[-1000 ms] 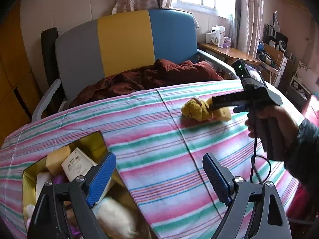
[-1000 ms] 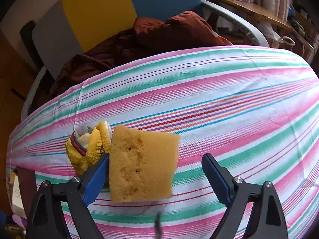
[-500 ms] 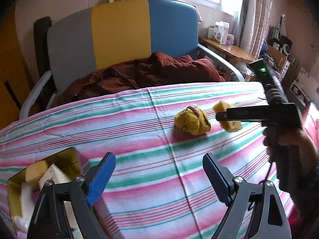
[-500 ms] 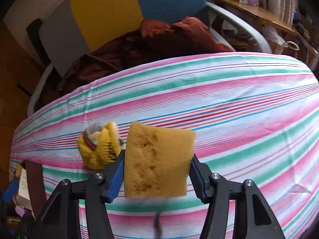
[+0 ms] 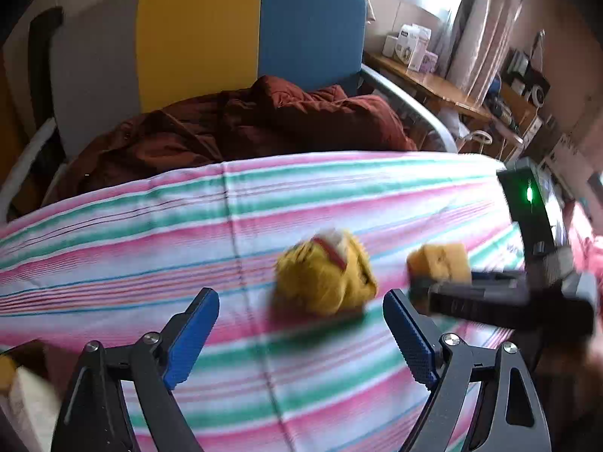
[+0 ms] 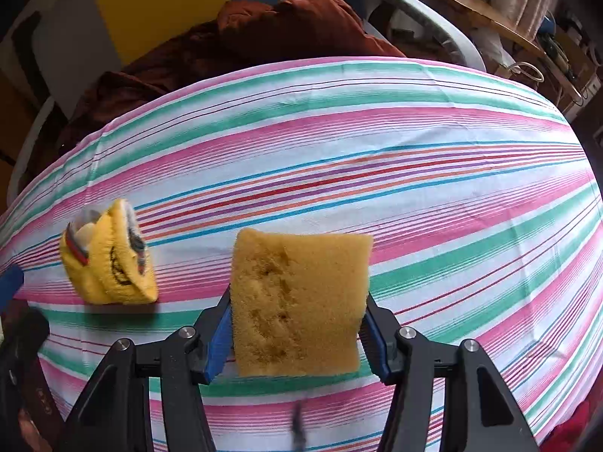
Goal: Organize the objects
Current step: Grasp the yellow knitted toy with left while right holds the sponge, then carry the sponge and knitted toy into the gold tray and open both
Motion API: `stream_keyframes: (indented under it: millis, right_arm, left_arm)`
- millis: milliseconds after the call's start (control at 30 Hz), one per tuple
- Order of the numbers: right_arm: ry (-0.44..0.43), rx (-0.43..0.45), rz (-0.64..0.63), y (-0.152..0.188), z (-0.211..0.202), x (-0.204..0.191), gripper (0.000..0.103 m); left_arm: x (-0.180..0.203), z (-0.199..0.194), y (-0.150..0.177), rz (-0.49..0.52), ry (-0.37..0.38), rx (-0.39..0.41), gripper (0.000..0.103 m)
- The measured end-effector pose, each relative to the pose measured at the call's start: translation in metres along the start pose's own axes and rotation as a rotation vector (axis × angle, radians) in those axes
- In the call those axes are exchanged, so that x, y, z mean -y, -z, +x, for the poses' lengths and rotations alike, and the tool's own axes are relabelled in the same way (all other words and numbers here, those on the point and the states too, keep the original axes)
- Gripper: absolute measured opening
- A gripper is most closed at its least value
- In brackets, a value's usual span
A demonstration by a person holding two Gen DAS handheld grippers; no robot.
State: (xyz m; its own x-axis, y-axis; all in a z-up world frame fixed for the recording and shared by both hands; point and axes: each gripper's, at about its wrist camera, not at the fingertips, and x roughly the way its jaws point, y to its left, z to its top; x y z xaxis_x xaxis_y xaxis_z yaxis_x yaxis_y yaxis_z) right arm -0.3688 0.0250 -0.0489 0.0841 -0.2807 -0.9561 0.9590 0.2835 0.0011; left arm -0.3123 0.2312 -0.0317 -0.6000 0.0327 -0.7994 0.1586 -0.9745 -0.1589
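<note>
a: while the right gripper [image 6: 296,339] clamps the yellow sponge [image 6: 299,301] at lower centre of its view, what do we record as done?

b: we record one item secured, not yet stowed. the plush toy [image 5: 324,277] lies loose on the striped cloth [image 5: 226,226], centre of the left view.

a: and the left gripper [image 5: 301,339]?

b: its jaws stand wide, empty, framing the toy from below. we judge both items remain to be put away.

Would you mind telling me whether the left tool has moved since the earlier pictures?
Yes. The left tool has swung away from the box towards the yellow plush toy; the striped cloth slid left in its view.
</note>
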Motion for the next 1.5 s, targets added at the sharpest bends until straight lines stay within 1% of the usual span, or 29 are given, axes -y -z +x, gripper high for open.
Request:
stream_keyframes:
  millis: [67,167,367,467,533,600,633,667,733,933,1000,1033,1067,1133,1167,1200,1267,1333,1433,1500]
  right_arm:
    - [-0.002,0.001,0.005,0.0,0.0,0.002,0.059]
    - [0.012,0.001,-0.013,0.0,0.001,0.0,0.061]
    - [0.012,0.001,-0.02,0.001,0.003,0.001,0.067]
    - [-0.002,0.002,-0.029,0.003,0.004,0.0,0.077]
    - [-0.006,0.005,-0.038,0.005,0.005,-0.001,0.083]
    - [-0.008,0.008,-0.044,0.006,0.006,-0.002,0.086]
    - [-0.006,0.008,-0.049,0.007,0.006,-0.003,0.087]
    - [-0.006,0.007,-0.05,0.007,0.007,-0.003,0.088]
    - [-0.002,0.004,-0.06,0.008,0.007,-0.003,0.089]
    - [0.015,0.012,-0.079,0.01,0.006,-0.003,0.09]
    - [0.023,0.017,-0.086,0.011,0.005,-0.003,0.088]
    - [0.024,0.023,-0.087,0.012,0.004,-0.002,0.085]
    - [0.025,0.028,-0.088,0.012,0.003,-0.002,0.081]
    - [0.034,0.048,-0.088,0.012,-0.002,0.0,0.056]
    - [0.04,0.058,-0.087,0.012,-0.004,0.002,0.056]
    - [0.037,0.057,-0.089,0.012,-0.004,0.003,0.056]
    - [0.043,0.063,-0.102,0.014,-0.005,0.003,0.056]
    - [0.043,0.075,-0.116,0.016,-0.006,0.002,0.055]
    - [0.048,0.1,-0.141,0.017,-0.006,0.002,0.055]
    - [0.05,0.112,-0.159,0.023,-0.008,-0.011,0.055]
  left_arm:
    - [0.0,0.011,-0.008,-0.023,0.0,0.0,0.093]
    - [-0.001,0.024,-0.017,-0.051,0.002,-0.002,0.093]
    - [0.002,0.053,-0.026,-0.071,-0.004,-0.045,0.093]
    - [0.007,0.065,-0.026,-0.046,-0.021,-0.063,0.093]
    - [0.007,0.074,-0.025,-0.042,-0.028,-0.082,0.09]
    - [0.003,0.083,-0.023,-0.057,-0.022,-0.108,0.083]
    - [0.001,0.086,-0.022,-0.068,-0.015,-0.113,0.083]
    - [0.001,0.085,-0.021,-0.054,-0.015,-0.09,0.082]
    - [0.003,0.086,-0.018,-0.024,-0.028,-0.085,0.081]
    - [0.0,0.087,-0.018,-0.028,-0.021,-0.079,0.08]
    - [0.0,0.086,-0.017,-0.026,-0.027,-0.075,0.077]
    - [-0.001,0.085,-0.016,-0.025,-0.031,-0.071,0.076]
    - [-0.001,0.084,-0.016,-0.024,-0.034,-0.067,0.073]
    - [-0.002,0.081,-0.014,-0.016,-0.043,-0.061,0.063]
    - [-0.003,0.078,-0.013,-0.01,-0.042,-0.054,0.056]
    - [-0.003,0.077,-0.011,-0.006,-0.04,-0.052,0.052]
    - [-0.004,0.072,-0.007,-0.001,-0.046,-0.043,0.049]
    - [-0.004,0.069,-0.004,-0.003,-0.056,-0.037,0.049]
    - [-0.003,0.061,0.002,0.003,-0.088,-0.036,0.047]
    - [-0.005,0.051,0.007,0.009,-0.111,-0.026,0.045]
